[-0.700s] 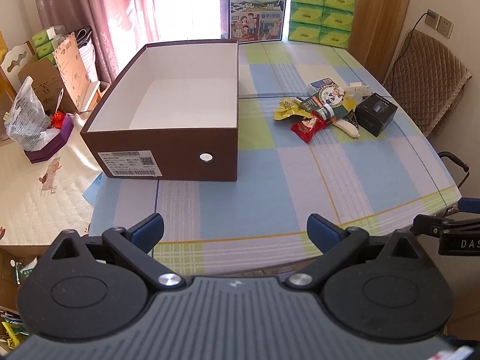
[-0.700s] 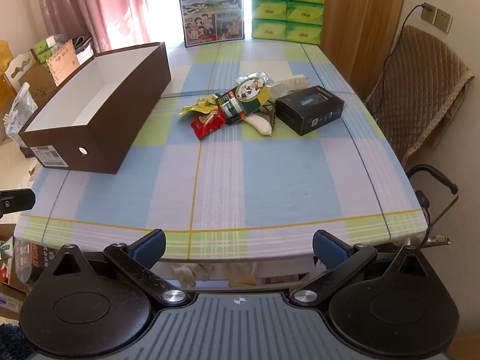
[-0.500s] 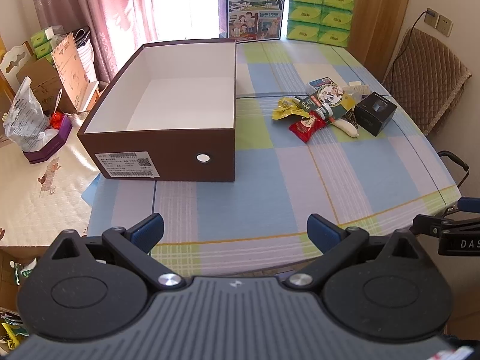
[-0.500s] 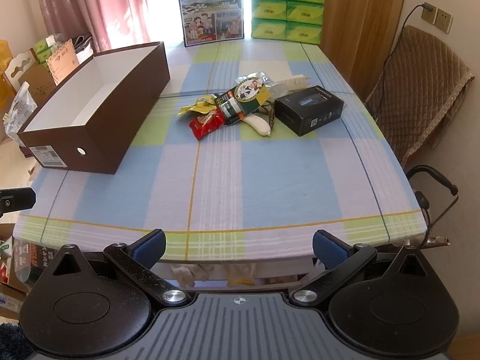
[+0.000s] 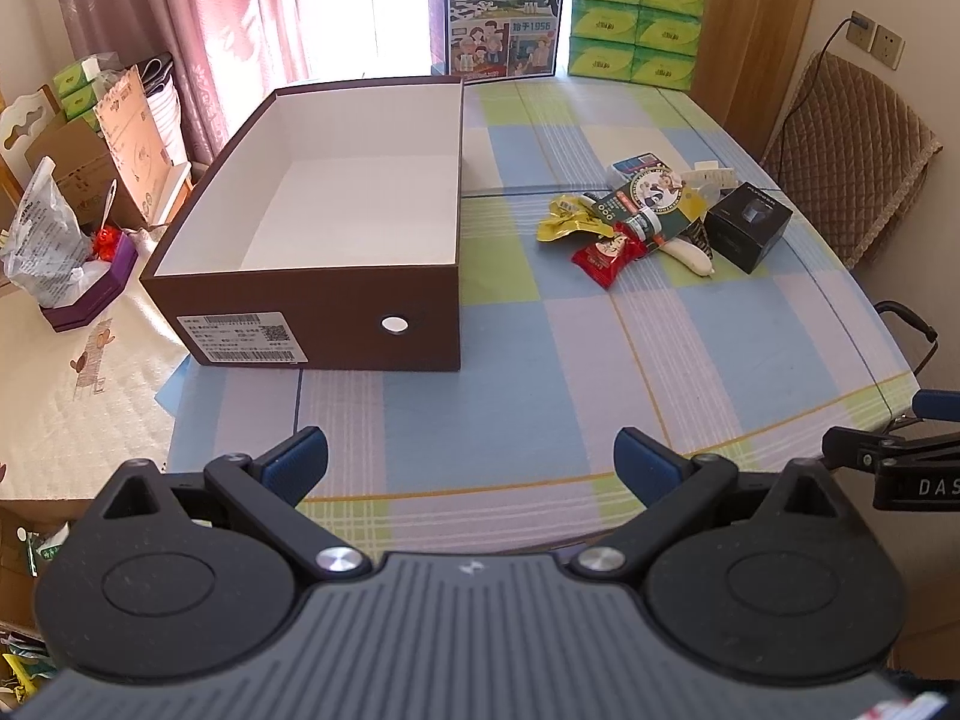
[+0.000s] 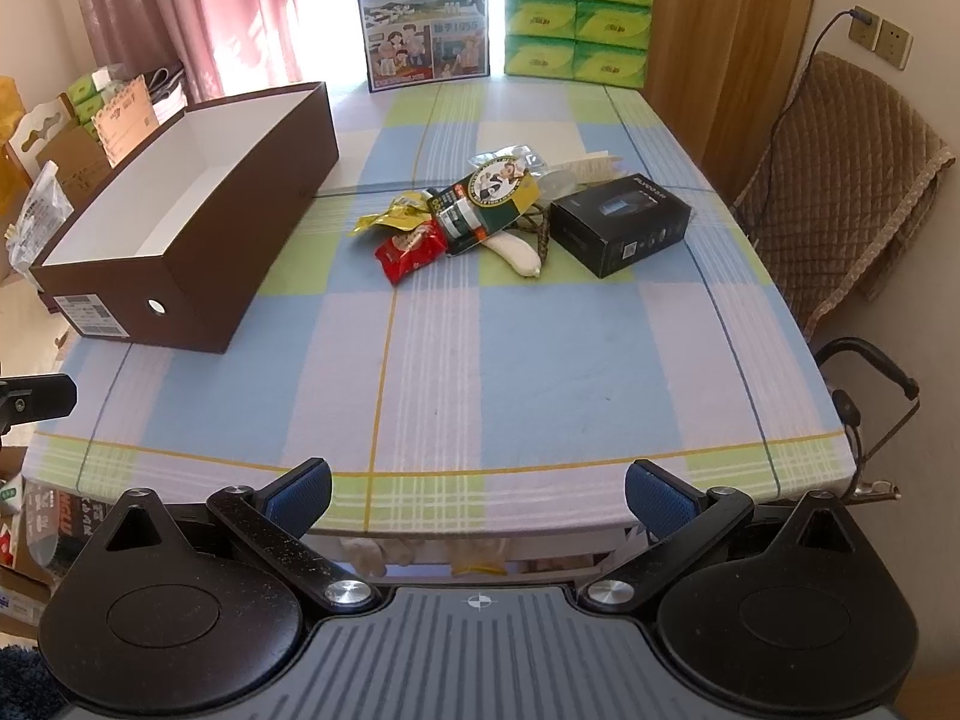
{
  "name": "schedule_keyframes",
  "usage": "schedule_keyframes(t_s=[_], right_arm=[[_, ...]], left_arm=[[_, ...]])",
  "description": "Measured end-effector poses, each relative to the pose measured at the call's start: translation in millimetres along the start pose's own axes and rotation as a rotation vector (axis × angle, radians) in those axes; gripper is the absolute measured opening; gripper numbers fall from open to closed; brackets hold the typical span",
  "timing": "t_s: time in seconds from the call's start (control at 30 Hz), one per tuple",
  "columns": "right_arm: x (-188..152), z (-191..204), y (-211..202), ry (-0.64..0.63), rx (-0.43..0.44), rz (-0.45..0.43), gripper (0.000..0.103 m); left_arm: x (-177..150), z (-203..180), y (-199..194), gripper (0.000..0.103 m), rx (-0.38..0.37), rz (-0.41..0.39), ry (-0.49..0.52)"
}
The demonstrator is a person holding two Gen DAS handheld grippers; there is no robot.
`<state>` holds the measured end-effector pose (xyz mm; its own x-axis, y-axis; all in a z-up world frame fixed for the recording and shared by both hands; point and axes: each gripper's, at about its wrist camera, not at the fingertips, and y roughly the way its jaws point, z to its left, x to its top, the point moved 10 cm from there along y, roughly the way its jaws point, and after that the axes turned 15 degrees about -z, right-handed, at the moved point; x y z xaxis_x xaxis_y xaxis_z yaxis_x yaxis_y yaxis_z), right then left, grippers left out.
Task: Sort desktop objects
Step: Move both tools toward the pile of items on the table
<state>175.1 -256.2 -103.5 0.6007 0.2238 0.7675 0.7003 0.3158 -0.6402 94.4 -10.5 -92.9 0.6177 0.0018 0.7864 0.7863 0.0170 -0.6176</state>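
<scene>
An empty brown box [image 5: 312, 300] [image 6: 198, 240] with a white inside stands on the left of the checked tablecloth [image 5: 510, 408] [image 6: 540, 348]. To its right lies a small heap: a red snack packet [image 5: 606, 255] [image 6: 411, 252], a yellow packet [image 5: 564, 222] [image 6: 390, 216], a green pouch [image 5: 651, 198] [image 6: 492, 198], a white tube [image 5: 690, 255] [image 6: 516, 252] and a black carton [image 5: 747, 228] [image 6: 618, 222]. My left gripper [image 5: 471, 459] hangs open over the near table edge. My right gripper [image 6: 477, 489] is open too, just short of that edge. Both hold nothing.
A milk carton box [image 6: 423, 15] and stacked green tissue packs [image 6: 576, 12] stand at the table's far end. A quilted chair [image 6: 840, 180] stands to the right. Cardboard boxes and bags [image 5: 78, 180] crowd the floor on the left.
Both views have crept slightly forward toward the table. Nothing on the table has moved, and both grippers have stayed open.
</scene>
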Motion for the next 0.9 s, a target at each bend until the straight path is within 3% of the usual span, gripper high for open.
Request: schedule_keyframes(t_s=[0.53, 0.9], right_arm=[[2, -11, 15, -0.001, 0.0, 0.025, 0.101], [12, -32, 28, 0.007, 0.003, 0.023, 0.101]], left_arm=[[0, -5, 18, 0.101, -0.007, 0.027, -0.014], [12, -31, 40, 0.101, -0.031, 0.026, -0.011]])
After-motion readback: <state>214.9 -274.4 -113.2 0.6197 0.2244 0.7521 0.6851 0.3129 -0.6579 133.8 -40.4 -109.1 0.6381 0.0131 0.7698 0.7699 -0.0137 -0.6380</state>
